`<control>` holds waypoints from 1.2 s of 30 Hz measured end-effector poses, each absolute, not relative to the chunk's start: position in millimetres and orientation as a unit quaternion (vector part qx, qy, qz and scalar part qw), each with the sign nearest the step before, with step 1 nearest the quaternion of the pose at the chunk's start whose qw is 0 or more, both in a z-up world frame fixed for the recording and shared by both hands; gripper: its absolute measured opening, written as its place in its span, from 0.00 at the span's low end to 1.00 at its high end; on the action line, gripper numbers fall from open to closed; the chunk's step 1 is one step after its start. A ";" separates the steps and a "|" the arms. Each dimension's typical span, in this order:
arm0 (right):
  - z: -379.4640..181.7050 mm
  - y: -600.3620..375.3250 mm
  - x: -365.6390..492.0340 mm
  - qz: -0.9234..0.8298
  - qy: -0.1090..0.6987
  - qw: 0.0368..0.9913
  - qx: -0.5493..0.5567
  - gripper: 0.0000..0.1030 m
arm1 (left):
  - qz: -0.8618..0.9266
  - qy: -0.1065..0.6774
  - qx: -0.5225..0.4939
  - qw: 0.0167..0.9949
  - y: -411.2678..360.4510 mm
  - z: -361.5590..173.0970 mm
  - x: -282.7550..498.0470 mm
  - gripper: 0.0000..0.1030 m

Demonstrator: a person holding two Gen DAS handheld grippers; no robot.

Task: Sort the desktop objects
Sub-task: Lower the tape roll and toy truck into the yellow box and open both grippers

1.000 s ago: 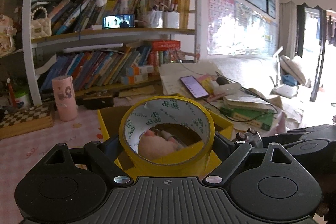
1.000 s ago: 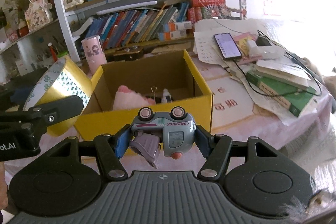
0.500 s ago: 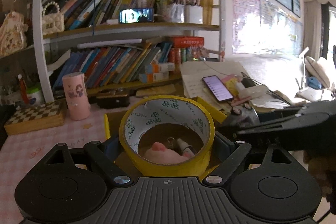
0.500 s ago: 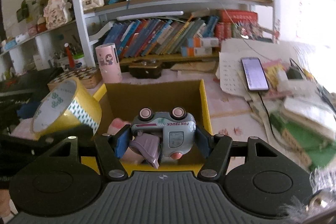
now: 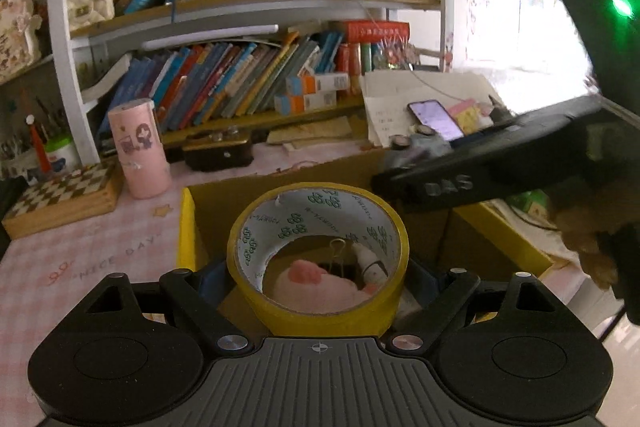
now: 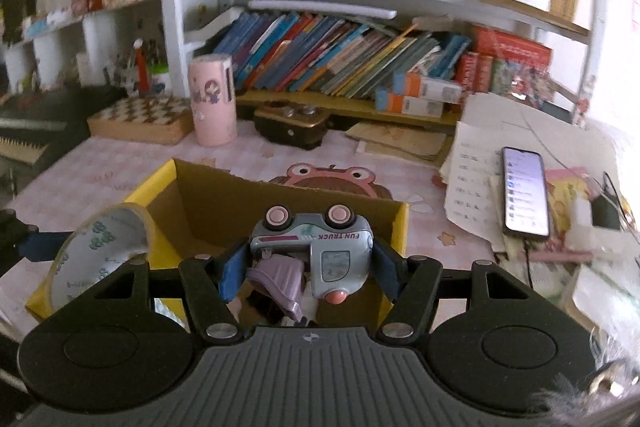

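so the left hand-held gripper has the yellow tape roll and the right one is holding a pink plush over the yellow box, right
Not quite. The left hand-held gripper does hold the yellow tape roll, but the right hand-held gripper holds a grey-blue toy truck, upside down, over the yellow box, as the right wrist view shows. The pink plush lies inside the box.

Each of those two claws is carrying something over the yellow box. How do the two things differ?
The tape roll in the left gripper is a hollow yellow ring; the toy truck in the right gripper is a solid grey-blue vehicle with pink wheels. The tape roll spreads its jaws wider than the toy truck does. The truck hangs wheels up. Both are clamped above the yellow box.
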State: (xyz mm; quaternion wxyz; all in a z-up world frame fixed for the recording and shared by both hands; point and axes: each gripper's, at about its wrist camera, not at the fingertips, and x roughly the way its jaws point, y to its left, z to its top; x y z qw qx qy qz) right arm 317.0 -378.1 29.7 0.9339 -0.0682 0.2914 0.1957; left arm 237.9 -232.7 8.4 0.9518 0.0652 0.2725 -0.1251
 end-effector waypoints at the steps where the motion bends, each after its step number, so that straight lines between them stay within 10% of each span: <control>1: 27.9 -376.0 322.2 0.200 0.296 0.931 -0.072 0.60 | -0.125 0.276 0.069 0.951 -234.9 6.0 240.7 0.87; 36: -5.4 -350.3 391.8 0.260 0.422 0.869 0.002 0.72 | -0.109 0.240 0.091 0.960 -238.8 -4.1 220.3 0.96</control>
